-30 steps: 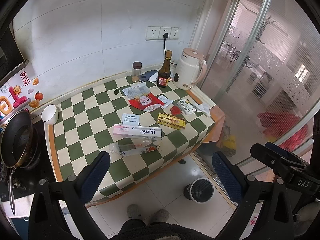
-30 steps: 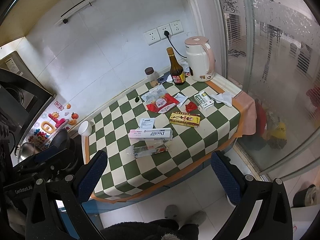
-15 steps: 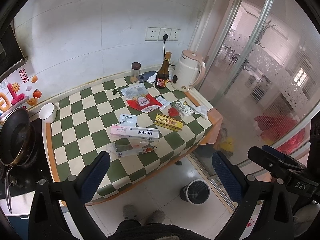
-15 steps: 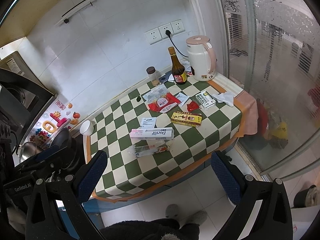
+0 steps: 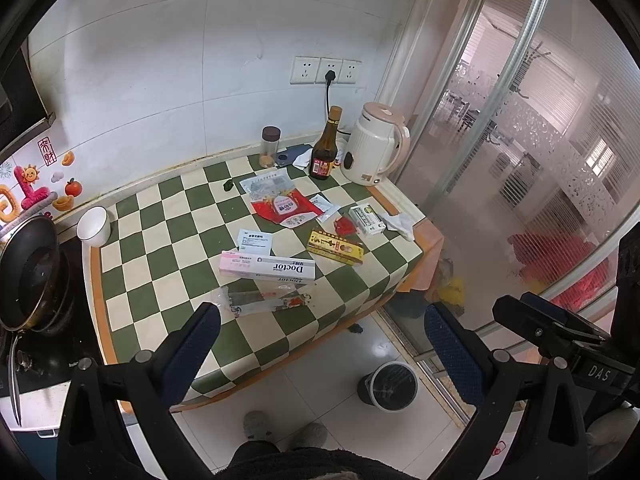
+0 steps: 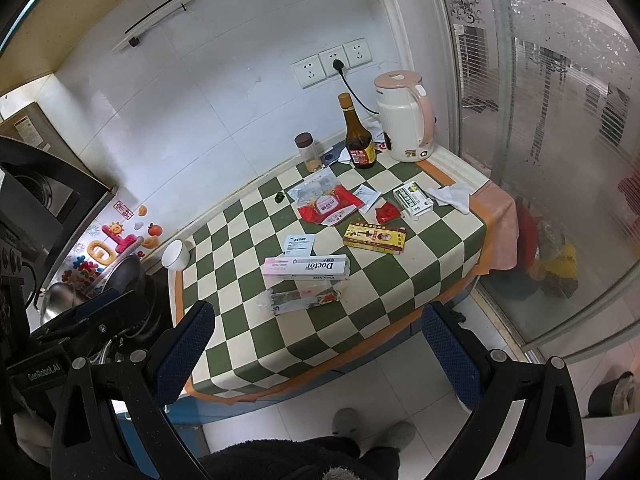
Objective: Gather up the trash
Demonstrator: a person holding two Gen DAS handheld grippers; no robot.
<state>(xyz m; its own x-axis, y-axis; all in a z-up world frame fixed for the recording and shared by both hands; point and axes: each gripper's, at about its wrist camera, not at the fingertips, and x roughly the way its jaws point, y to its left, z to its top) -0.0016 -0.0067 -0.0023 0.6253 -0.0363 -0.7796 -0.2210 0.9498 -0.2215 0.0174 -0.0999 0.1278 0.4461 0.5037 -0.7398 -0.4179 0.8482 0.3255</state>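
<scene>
Litter lies on the green-and-white checked table [image 5: 168, 240] [image 6: 432, 256]: a pink-and-white Doctor box [image 5: 267, 267] [image 6: 306, 267], a clear wrapper [image 5: 262, 300] [image 6: 302, 300], a yellow box [image 5: 335, 247] [image 6: 374, 237], a red packet [image 5: 286, 208] [image 6: 328, 207], a green-and-white box [image 5: 366, 220] [image 6: 413, 200] and a crumpled tissue [image 5: 398, 222] [image 6: 450, 196]. A black bin [image 5: 388, 386] stands on the floor at the table's right front. My left gripper [image 5: 320, 332] and right gripper [image 6: 318, 328] hang open and empty, well above and in front of the table.
At the back stand a kettle [image 5: 378, 150], a dark bottle [image 5: 324, 150] and a jar [image 5: 269, 147]. A white bowl [image 5: 93, 226] and a black pan [image 5: 30, 272] sit left. A glass partition [image 5: 520, 160] runs along the right. The person's slippers [image 5: 280, 430] show below.
Both grippers have drawn back and up a little, so the table looks slightly smaller. Nothing on the table has moved.
</scene>
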